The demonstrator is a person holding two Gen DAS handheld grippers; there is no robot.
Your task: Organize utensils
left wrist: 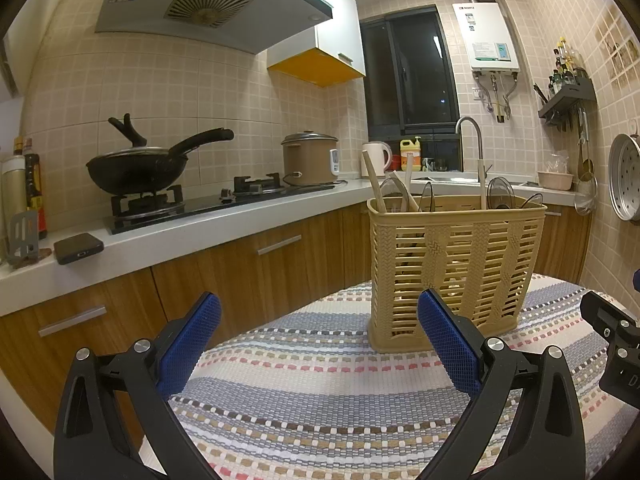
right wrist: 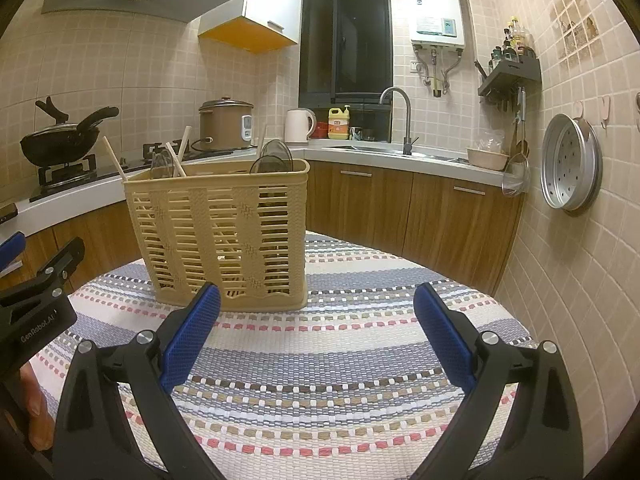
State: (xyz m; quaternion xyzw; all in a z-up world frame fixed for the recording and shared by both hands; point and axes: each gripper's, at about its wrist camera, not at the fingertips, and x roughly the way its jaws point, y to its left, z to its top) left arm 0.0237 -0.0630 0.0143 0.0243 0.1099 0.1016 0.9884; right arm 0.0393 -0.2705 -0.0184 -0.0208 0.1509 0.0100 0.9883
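A tan slatted utensil basket (left wrist: 452, 264) stands upright on the striped woven mat (left wrist: 320, 392). It holds several pale chopsticks (left wrist: 374, 184) and dark spoons (left wrist: 500, 192) that stick out of its top. It also shows in the right wrist view (right wrist: 224, 232), with chopsticks (right wrist: 114, 162) and spoons (right wrist: 276, 156). My left gripper (left wrist: 320, 314) is open and empty, just short of the basket's front. My right gripper (right wrist: 318, 304) is open and empty, in front of the basket and a little to its right. No loose utensils lie on the mat.
A white counter (left wrist: 224, 224) with wooden cabinets runs behind. On it are a black wok (left wrist: 140, 168) on the stove, a rice cooker (left wrist: 310, 158), a kettle (left wrist: 378, 156) and a sink tap (right wrist: 400, 116). A steel steamer tray (right wrist: 572, 164) hangs on the right wall.
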